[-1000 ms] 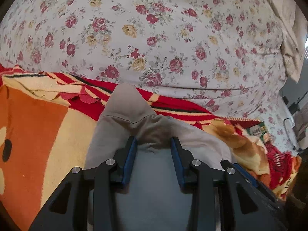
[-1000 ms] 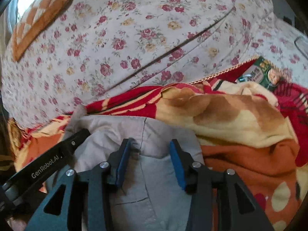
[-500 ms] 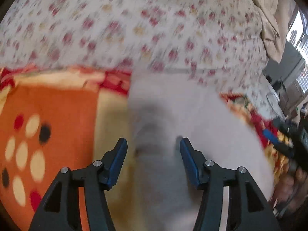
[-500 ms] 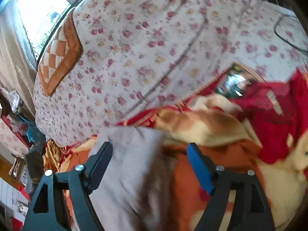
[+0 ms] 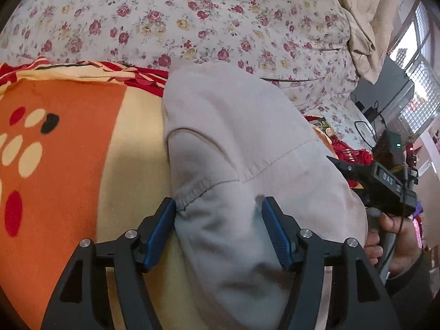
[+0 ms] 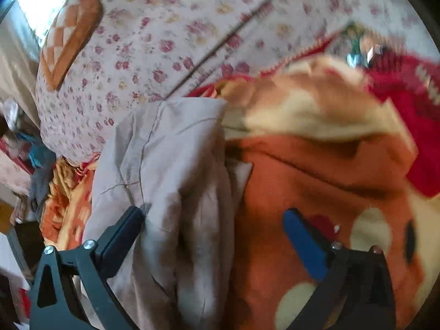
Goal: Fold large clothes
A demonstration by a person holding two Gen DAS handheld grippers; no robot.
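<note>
The garment (image 5: 236, 143) under my fingers (image 5: 162, 228) was plain pale grey. My fingers wore blue pads on black frames. The blanket (image 5: 68, 151) was orange and cream with red, cream and black spots, edged in red stripes. The bedsheet (image 5: 192, 19) was white with red and yellow roses.

A bed covered by a floral sheet (image 5: 220, 19) carries an orange, cream and red patterned blanket (image 5: 68, 165). The folded grey garment (image 5: 242, 143) lies on that blanket, its far edge reaching the sheet. A checkered orange cushion (image 6: 68, 35) rests on the sheet.
</note>
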